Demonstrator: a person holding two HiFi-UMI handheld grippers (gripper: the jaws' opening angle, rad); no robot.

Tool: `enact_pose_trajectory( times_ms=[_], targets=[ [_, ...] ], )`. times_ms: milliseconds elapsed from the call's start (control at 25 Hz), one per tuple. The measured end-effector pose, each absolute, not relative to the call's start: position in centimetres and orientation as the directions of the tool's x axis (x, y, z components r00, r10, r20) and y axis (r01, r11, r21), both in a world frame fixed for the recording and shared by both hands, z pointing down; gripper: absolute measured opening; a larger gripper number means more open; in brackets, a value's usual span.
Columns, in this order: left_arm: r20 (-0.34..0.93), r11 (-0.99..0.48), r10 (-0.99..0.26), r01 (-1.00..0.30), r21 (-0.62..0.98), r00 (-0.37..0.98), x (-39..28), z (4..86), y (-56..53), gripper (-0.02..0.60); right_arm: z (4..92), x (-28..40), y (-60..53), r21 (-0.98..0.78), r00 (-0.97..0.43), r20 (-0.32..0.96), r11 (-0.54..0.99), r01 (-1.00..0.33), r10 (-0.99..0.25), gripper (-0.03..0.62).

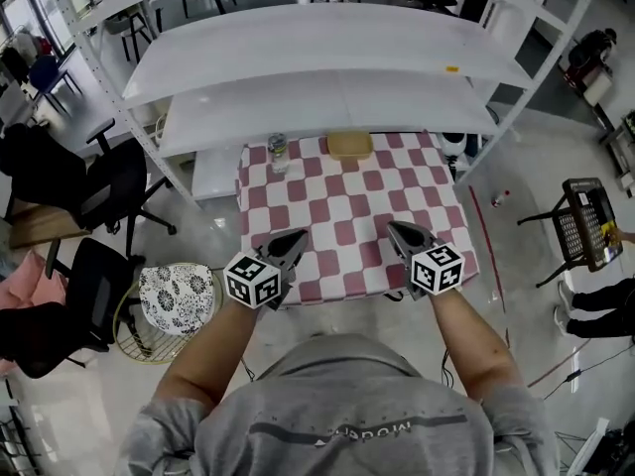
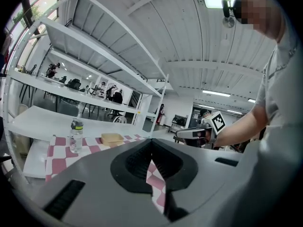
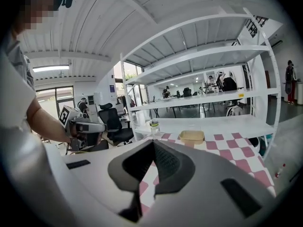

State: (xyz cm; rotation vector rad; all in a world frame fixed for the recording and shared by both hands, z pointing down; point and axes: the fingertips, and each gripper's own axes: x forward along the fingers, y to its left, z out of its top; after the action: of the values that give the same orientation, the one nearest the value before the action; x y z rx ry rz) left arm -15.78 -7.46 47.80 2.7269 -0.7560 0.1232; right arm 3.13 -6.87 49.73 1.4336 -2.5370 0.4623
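Both grippers hang over the near edge of the table (image 1: 349, 211), in the lower middle of the head view, and neither touches it. The left gripper (image 1: 295, 237) has its jaws pressed together at the tips with nothing between them; its own view shows only the checked cloth through the gap below the tips. The right gripper (image 1: 396, 229) is closed in the same way and is also empty. The two are level with each other and well apart, with their tips pointing toward the top of the frame.

The bottle (image 1: 278, 152) stands upright at the table's far edge, left of centre in the head view. The box (image 1: 349, 145), shallow and tan, sits just to its right on the same edge, and the two do not touch. Both are well away from the grippers. In the left gripper view the bottle (image 2: 76, 135) is at middle left with the box (image 2: 112, 138) to its right.

A white rack (image 1: 317, 48) fills the top of the head view behind the table. Black chairs (image 1: 109, 191) stand at the left edge, and a patterned stool (image 1: 175, 299) is at lower left.
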Motion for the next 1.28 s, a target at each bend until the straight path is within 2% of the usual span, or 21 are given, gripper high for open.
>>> enact_pose_trajectory(
  times_ms=[640, 960, 1280],
  targets=[
    [0.172, -0.823, -0.466, -0.496, 0.277, 0.868, -14.5, 48.1, -12.3, 0.014, 49.9, 5.3, -11.0, -0.182, -0.486, 0.314, 0.451, -0.874, -0.816, 0.025],
    [0.190, -0.778, -0.540, -0.573, 0.258, 0.820, -12.1, 48.6, -16.1, 0.014, 50.4, 7.8, -16.5, -0.207, -0.563, 0.292, 0.524, -0.827, -0.773, 0.025],
    [0.208, -0.704, -0.629, -0.663, 0.257, 0.749, -6.4, 49.3, -21.4, 0.014, 52.5, 11.6, -21.8, -0.239, -0.662, 0.317, 0.618, -0.749, -0.679, 0.025]
  ],
)
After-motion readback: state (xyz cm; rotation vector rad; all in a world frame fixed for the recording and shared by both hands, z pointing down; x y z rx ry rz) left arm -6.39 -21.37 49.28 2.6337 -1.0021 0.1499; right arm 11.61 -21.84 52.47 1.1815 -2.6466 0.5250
